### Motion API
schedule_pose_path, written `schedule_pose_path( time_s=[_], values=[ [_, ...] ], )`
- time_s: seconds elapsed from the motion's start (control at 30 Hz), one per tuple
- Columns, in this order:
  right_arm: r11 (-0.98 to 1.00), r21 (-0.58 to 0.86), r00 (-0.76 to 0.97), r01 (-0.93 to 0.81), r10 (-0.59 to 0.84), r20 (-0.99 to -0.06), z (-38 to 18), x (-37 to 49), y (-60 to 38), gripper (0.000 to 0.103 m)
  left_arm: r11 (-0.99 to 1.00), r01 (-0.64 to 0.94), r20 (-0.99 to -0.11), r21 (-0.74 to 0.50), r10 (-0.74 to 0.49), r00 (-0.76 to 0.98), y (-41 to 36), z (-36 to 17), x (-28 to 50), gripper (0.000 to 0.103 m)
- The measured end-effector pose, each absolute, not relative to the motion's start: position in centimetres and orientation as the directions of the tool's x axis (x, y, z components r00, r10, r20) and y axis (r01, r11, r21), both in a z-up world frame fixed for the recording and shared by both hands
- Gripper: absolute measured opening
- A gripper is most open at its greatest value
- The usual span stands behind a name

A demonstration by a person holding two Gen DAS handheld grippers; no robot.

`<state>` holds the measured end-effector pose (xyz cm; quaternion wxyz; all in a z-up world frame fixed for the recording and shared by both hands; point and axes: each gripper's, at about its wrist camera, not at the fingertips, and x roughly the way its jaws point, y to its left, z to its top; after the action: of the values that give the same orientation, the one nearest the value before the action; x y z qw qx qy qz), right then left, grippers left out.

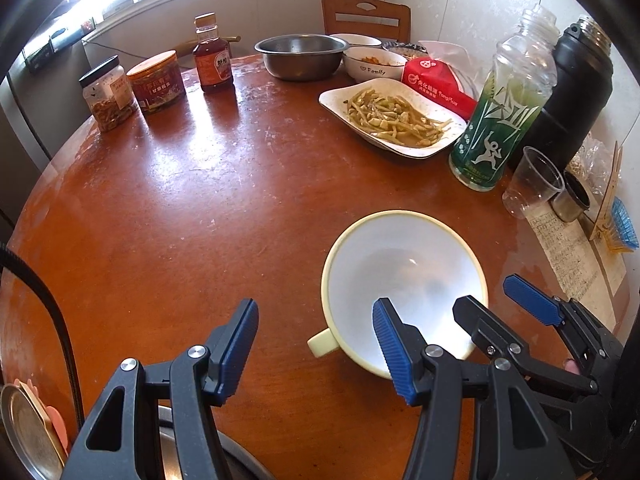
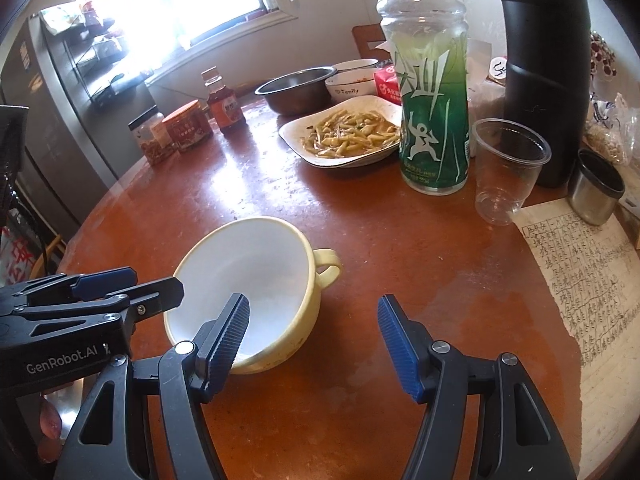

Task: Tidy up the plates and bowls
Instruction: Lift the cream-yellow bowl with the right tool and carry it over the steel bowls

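Observation:
An empty cream bowl [image 1: 400, 272] [image 2: 248, 276] with a side handle [image 1: 322, 342] sits on the round brown table [image 1: 180, 208], close in front of both grippers. My left gripper [image 1: 316, 346] is open: its right finger hangs over the bowl's near inner wall, and the handle lies between the jaws, untouched. My right gripper [image 2: 314, 332] is also open, its left finger over the bowl's near rim and its right finger above bare table. Farther back are a white plate of green vegetable strips [image 1: 392, 120], a steel bowl [image 1: 300, 54] and a white "Family" bowl [image 1: 374, 66].
A green drink bottle [image 2: 434, 120], black flask [image 2: 544, 72], clear plastic cup [image 2: 506, 168], small steel cup [image 2: 596, 188] and a handwritten sheet [image 2: 588, 288] crowd the right side. Two jars [image 1: 132, 88] and a sauce bottle [image 1: 212, 56] stand far left. A chair [image 1: 366, 16] stands behind.

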<state>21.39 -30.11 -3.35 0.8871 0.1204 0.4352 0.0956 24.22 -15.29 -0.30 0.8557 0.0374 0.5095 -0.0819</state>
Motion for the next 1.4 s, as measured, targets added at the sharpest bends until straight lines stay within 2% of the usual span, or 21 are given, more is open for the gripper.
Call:
schedule_pose_path(
  time_s=[0.2,0.3,0.37,0.47,0.57,0.67,0.73,0.8,1.4],
  values=[
    [0.952,0.293,0.591,-0.087,0.286,-0.754,-3.7,22.0,-29.6,0.066,0.985,0.173,-0.886,-0.023,-0.1,0.453,-15.1,-1.0,25.1,0.059],
    [0.952,0.285,0.581,-0.109,0.294,-0.759,-3.8,22.2,-29.0,0.056,0.984,0.173,-0.89,-0.044,-0.117,0.44,-15.1,-1.4,25.5,0.059],
    [0.951,0.283,0.579,-0.125,0.302,-0.758,-3.9,22.3,-28.7,0.044,0.983,0.177,-0.892,-0.049,-0.123,0.435,-15.2,-1.6,25.6,0.059],
    [0.951,0.276,0.576,-0.14,0.305,-0.758,-4.0,22.5,-28.3,0.038,0.983,0.171,-0.897,-0.062,-0.13,0.423,-15.1,-2.0,26.0,0.059],
    [0.955,0.265,0.578,-0.136,0.293,-0.761,-4.2,22.6,-28.2,0.036,0.982,0.17,-0.9,-0.083,-0.147,0.41,-15.0,-2.4,26.1,0.057],
    [0.955,0.267,0.581,-0.127,0.29,-0.761,-4.2,22.7,-28.3,0.034,0.978,0.178,-0.898,-0.11,-0.175,0.403,-14.9,-2.7,26.1,0.047],
    [0.957,0.261,0.583,-0.124,0.284,-0.761,-4.3,22.7,-28.3,0.032,0.976,0.188,-0.899,-0.114,-0.182,0.399,-15.0,-2.8,26.0,0.034],
    [0.957,0.261,0.583,-0.123,0.283,-0.762,-4.3,22.9,-28.2,0.031,0.97,0.204,-0.896,-0.131,-0.204,0.395,-15.2,-2.8,25.7,0.03],
    [0.951,0.256,0.614,-0.175,0.309,-0.727,-1.8,22.2,-26.1,0.028,0.97,0.188,-0.866,-0.155,-0.225,0.446,-12.8,0.0,23.5,0.03]
  ],
)
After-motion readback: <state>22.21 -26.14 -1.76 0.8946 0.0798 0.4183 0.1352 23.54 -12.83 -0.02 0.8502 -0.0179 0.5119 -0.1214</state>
